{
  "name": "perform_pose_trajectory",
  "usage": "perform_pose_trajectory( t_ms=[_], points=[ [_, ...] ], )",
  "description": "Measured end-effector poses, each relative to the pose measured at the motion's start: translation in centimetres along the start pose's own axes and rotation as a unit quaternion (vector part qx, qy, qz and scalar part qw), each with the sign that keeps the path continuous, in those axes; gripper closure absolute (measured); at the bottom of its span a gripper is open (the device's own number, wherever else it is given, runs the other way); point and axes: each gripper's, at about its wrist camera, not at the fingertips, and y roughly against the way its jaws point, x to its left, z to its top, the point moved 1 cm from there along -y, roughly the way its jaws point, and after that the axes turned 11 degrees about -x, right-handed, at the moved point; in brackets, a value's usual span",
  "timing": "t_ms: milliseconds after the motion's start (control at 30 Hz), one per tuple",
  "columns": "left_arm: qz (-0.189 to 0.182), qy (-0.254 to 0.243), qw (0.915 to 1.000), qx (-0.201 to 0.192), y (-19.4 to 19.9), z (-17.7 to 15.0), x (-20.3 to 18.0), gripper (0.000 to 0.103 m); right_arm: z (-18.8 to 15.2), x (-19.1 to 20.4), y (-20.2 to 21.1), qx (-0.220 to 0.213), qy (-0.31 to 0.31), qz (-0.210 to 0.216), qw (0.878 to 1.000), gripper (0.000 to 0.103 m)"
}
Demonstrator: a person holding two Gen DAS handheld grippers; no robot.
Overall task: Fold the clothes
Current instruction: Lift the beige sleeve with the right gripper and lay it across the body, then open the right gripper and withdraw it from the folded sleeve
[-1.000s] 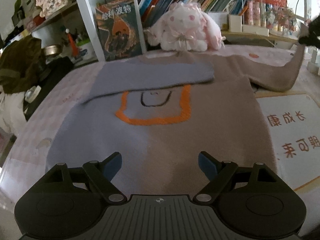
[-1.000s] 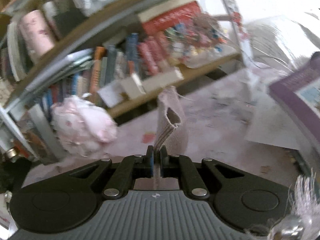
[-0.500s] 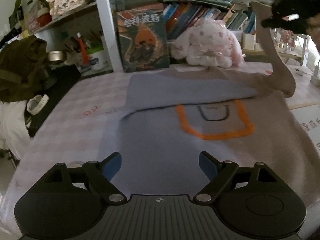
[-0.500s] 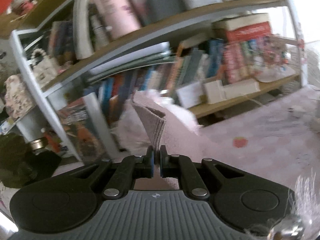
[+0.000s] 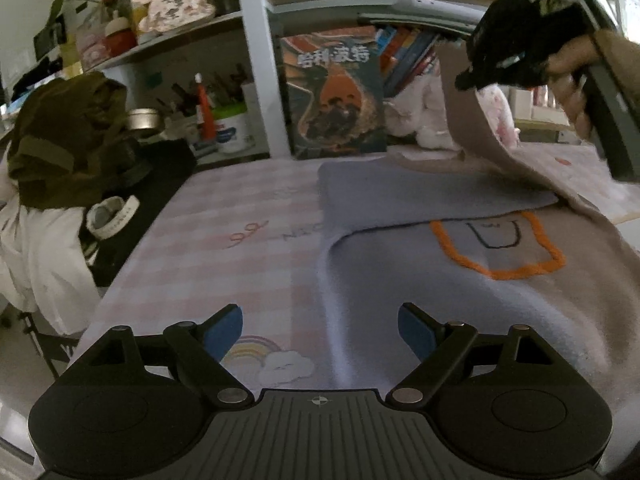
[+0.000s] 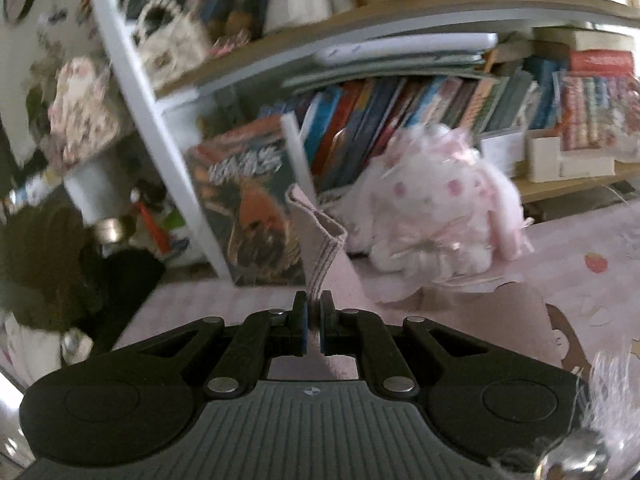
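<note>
Sweater (image 5: 460, 280), half blue and half taupe with an orange outline stitched on its chest, lies flat across the pink checked table cover (image 5: 224, 248), filling the left wrist view from 12 to 4 o'clock. Its blue sleeve (image 5: 420, 196) is already folded across the chest. The right gripper (image 6: 314, 312) is closed tight on the ribbed cuff (image 6: 320, 248) of the taupe sleeve (image 5: 476, 136), held up in the air at about 1 o'clock in the left view. The left gripper (image 5: 320, 324) is wide open, holding nothing, low over the hem near the blue edge.

The knit looks soft, thick and limp; it should drape and sag rather than hold a shape, so the cuff is a sound hold, being denser than the body. The fuzzy surface will likely cling to itself, not slide.

Beyond the table, a bookshelf (image 6: 400, 128) stands at 12 o'clock with a pink plush rabbit (image 6: 440, 208) and a book (image 5: 336, 100) propped before it; dark clothes (image 5: 68, 140) are heaped at 9 o'clock.
</note>
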Motion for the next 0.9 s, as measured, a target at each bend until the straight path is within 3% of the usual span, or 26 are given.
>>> perform_pose_trajectory(
  t_ms=[333, 400, 500, 667, 900],
  points=[
    [0.007, 0.009, 0.9999, -0.004, 0.4, -0.5, 2.5, 0.015, -4.8, 4.0, -3.7, 0.079, 0.072, 0.000, 0.994, 0.095],
    [0.008, 0.008, 0.9999, -0.005, 0.5, -0.6, 2.7, 0.015, -5.7, 4.4, -4.1, 0.098, 0.079, 0.004, 0.992, 0.089],
    [0.008, 0.008, 0.9999, -0.006, 0.7, -0.6, 2.9, 0.015, -6.3, 4.8, -3.7, 0.106, 0.074, 0.024, 0.991, 0.056],
    [-0.004, 0.005, 1.0000, -0.002, 0.6, -0.8, 2.6, 0.015, -6.7, 4.9, -2.2, 0.115, 0.069, 0.043, 0.990, 0.050],
    [-0.032, -0.013, 0.9994, -0.005, 0.7, -0.8, 0.7, 0.015, -6.8, 2.3, 2.8, 0.098, 0.072, 0.013, 0.993, 0.030]
  ],
)
